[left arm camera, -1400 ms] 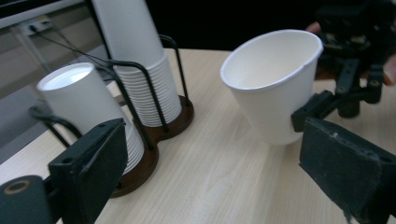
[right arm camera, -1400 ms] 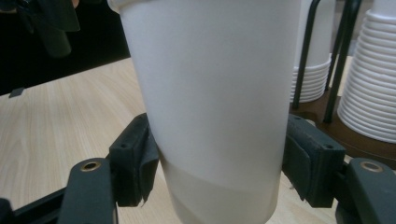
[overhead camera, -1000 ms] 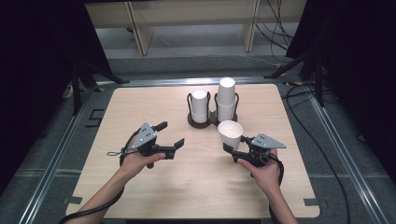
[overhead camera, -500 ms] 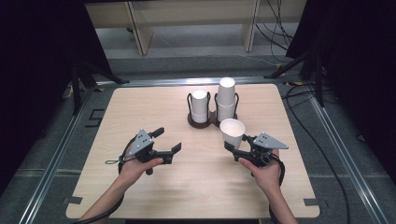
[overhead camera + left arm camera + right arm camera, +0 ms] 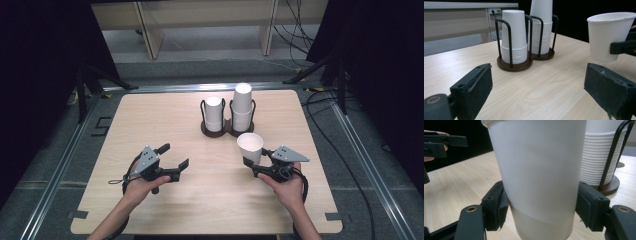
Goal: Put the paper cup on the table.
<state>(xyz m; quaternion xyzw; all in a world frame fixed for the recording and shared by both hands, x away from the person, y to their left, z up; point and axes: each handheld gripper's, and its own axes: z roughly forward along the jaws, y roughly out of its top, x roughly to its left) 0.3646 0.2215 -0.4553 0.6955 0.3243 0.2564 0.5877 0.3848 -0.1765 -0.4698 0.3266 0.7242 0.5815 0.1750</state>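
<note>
A white paper cup [image 5: 250, 145] stands upright, just above the table, between the jaws of my right gripper [image 5: 251, 164], which is shut on its lower part. In the right gripper view both pads [image 5: 497, 206] press the cup [image 5: 536, 170] on its sides. My left gripper [image 5: 174, 156] hovers low over the table at the near left, open, with nothing between its fingers. In the left gripper view its jaws [image 5: 537, 92] point at the cup holder [image 5: 514, 66], with the held cup [image 5: 606, 35] off to the right.
A dark two-ring wire holder [image 5: 227, 131] stands at the table's far middle, with a short stack of cups [image 5: 214, 112] on the left and a taller stack [image 5: 242, 102] on the right. The wooden table [image 5: 150, 115] has metal rails and cables around it.
My left gripper has sunk closer to the table and come a little nearer to the person. The right gripper and its cup have stayed in place.
</note>
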